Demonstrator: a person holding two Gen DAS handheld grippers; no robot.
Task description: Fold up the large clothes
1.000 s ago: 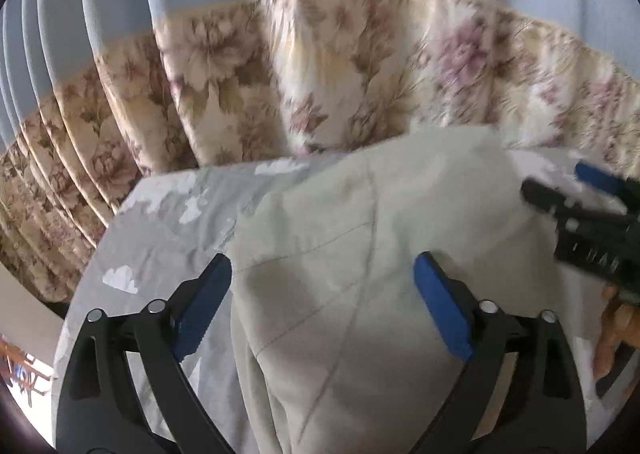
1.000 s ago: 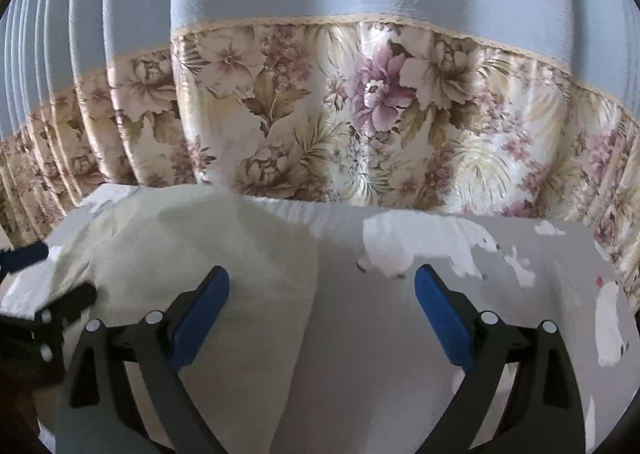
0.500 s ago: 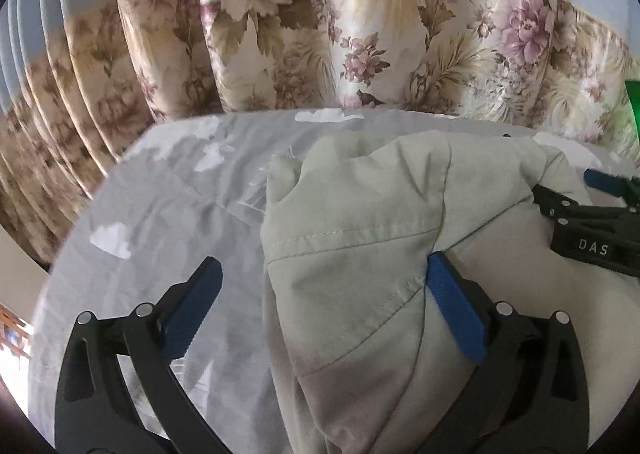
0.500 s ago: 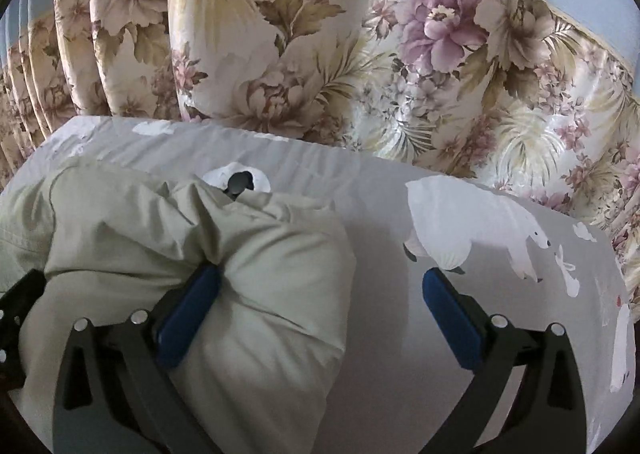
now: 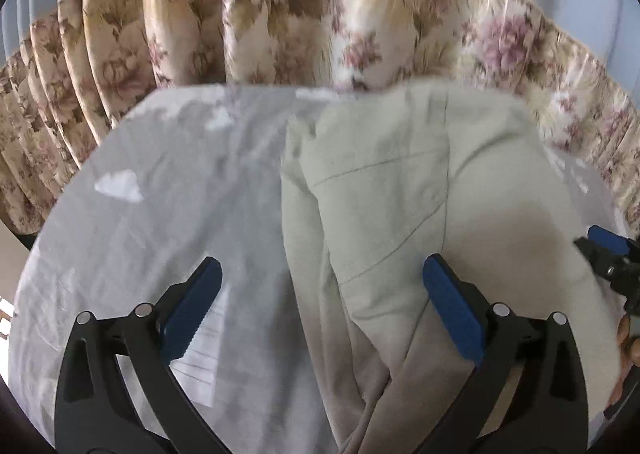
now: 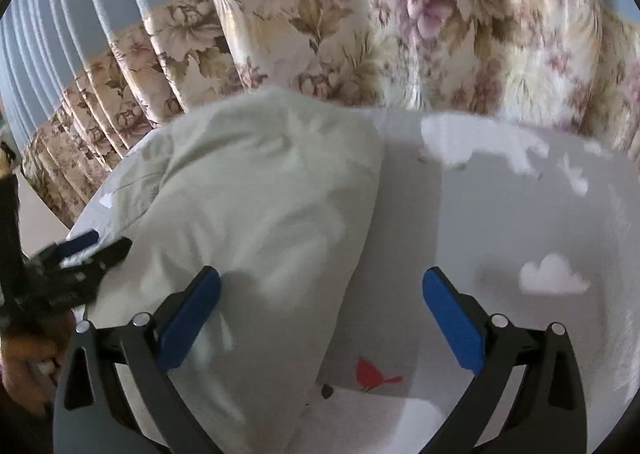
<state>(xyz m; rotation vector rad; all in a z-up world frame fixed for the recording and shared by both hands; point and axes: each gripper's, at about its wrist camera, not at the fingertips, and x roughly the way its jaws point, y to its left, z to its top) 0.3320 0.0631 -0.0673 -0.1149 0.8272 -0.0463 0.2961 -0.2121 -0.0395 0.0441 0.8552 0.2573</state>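
A pale green garment (image 5: pixel 400 214) lies folded in a long thick bundle on the grey bed sheet (image 5: pixel 160 222). It also fills the left half of the right wrist view, garment (image 6: pixel 260 214). My left gripper (image 5: pixel 320 302) is open, straddling the garment's left edge with its right finger over the cloth. My right gripper (image 6: pixel 320 310) is open too, straddling the garment's right edge. Each gripper shows at the side of the other's view: the right one (image 5: pixel 608 258), the left one (image 6: pixel 80 254), held by a hand (image 6: pixel 28 354).
The grey sheet (image 6: pixel 520 234) carries white cloud and bear prints and a small red bird (image 6: pixel 372 374). A floral curtain (image 5: pixel 320 22) with a pale blue upper part hangs close behind the bed's far edge. Bare sheet lies left and right of the garment.
Both grippers have pulled back and tilted up from the garment, which was pressed down half a second ago. The bundle now lies flatter and longer. Both grippers stayed open.
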